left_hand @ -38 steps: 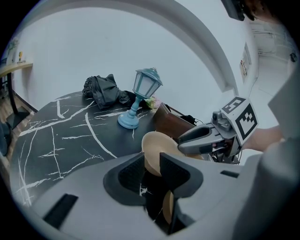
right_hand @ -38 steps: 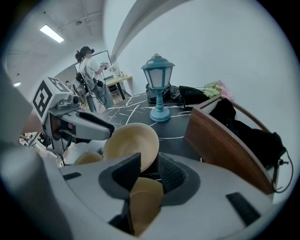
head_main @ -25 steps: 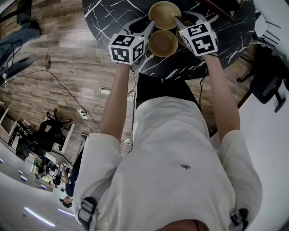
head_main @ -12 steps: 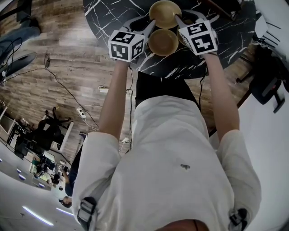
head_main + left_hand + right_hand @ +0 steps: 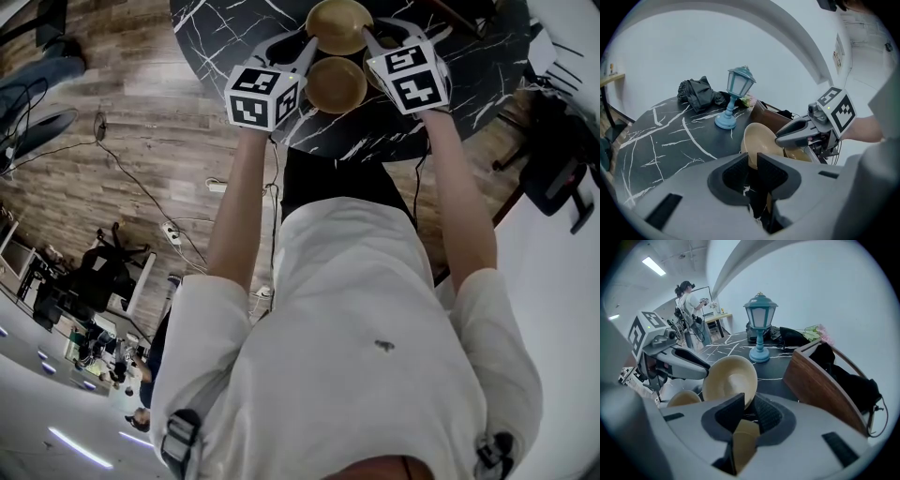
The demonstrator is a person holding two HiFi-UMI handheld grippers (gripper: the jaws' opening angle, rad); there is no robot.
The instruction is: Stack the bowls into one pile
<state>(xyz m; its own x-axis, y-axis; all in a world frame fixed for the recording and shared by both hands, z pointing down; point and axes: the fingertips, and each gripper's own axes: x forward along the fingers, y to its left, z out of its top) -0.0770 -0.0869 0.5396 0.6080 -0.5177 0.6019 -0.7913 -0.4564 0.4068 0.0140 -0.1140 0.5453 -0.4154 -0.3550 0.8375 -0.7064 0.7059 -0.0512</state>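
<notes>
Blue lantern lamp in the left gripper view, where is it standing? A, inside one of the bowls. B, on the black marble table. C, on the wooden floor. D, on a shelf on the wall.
B: the blue lantern lamp stands upright with its round base on the black marble table.

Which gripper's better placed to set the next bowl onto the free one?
Left. The left gripper clamps the rim of the tilted bowl, right beside the free bowl. The right gripper has just been closing its jaws round the rim of a third bowl; grip not yet sure.
</notes>
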